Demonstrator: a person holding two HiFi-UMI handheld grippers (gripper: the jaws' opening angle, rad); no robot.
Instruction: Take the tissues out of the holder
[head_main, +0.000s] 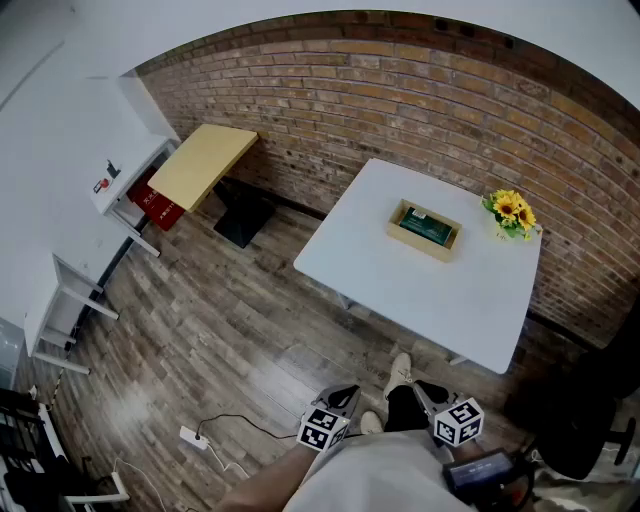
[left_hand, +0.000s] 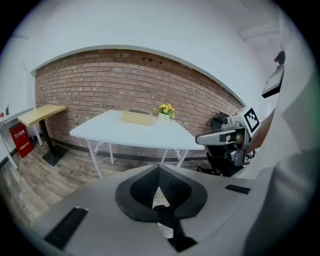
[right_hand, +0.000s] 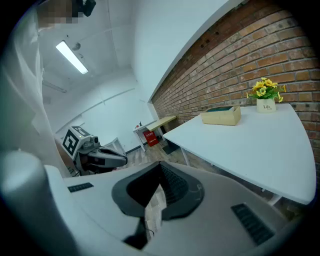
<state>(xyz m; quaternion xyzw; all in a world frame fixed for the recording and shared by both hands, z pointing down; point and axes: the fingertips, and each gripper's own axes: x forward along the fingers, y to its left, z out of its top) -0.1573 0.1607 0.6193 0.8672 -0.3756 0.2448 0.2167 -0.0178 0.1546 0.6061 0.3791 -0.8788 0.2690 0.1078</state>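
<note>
White table (head_main: 420, 295), tan holder (head_main: 421, 246), tissues (head_main: 427, 226) seemingly dark green, yellow flowers (head_main: 510, 209), red-brown brick wall (head_main: 400, 100)

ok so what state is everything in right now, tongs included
left tongs: shut, empty, well short of the table
right tongs: shut, empty, well short of the table
tissue holder: flat on the white table, open on top, untouched
tissues: dark green pack, lying inside the holder
sunflower pot: upright, on the table near the brick wall
</note>
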